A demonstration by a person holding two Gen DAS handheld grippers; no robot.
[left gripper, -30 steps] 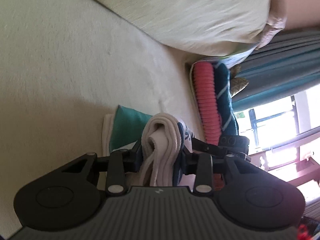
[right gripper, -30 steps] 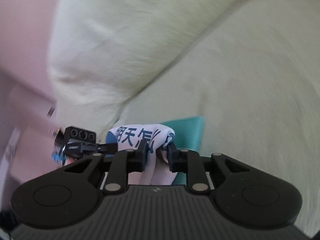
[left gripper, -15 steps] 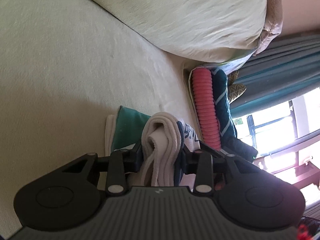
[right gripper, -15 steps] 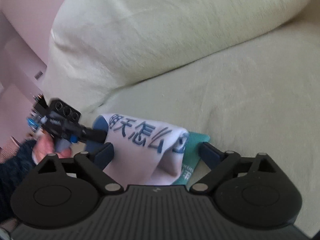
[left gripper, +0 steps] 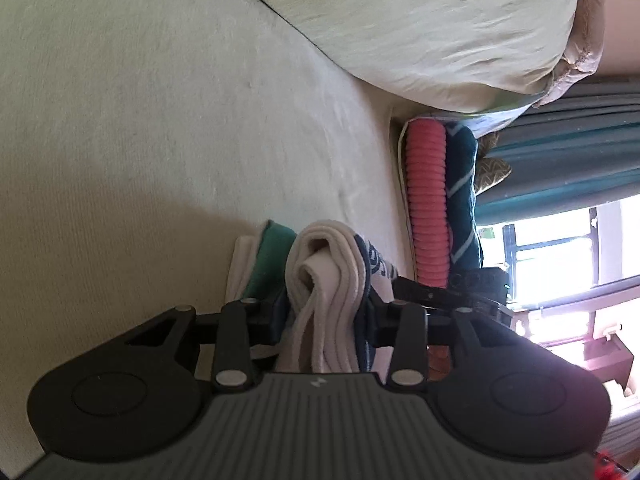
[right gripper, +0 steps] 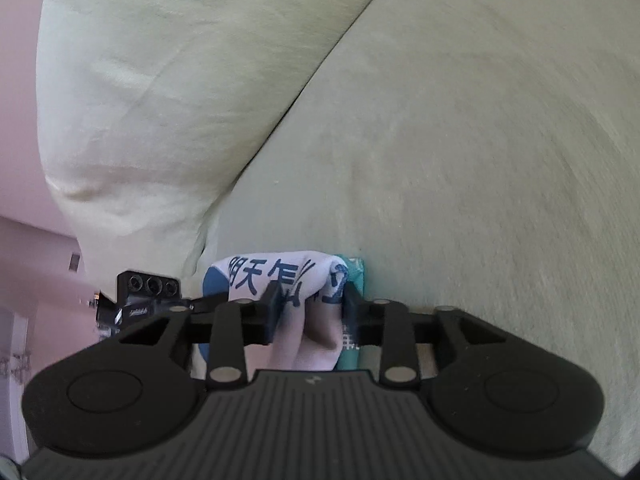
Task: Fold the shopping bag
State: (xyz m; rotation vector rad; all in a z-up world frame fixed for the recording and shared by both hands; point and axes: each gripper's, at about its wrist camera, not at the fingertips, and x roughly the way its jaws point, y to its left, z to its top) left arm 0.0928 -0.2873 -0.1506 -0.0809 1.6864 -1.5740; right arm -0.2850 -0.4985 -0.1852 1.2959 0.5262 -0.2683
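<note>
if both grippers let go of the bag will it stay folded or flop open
Probably flops partly open: the bag is soft cloth, bunched in rounded, uncreased layers between the left hand-held gripper pads. It looks light and limp, so it should slump where dropped on the cushion rather than roll.

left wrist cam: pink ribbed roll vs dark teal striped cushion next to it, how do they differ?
The pink ribbed roll is coral pink; the dark teal striped cushion is deep blue-green. The roll's surface is stacked ridges; the cushion looks smooth, with pale diagonal stripes. The roll sits against the pale sofa seat; the cushion is on its far side, toward the teal curtain. Both are long and lie pressed side by side.
</note>
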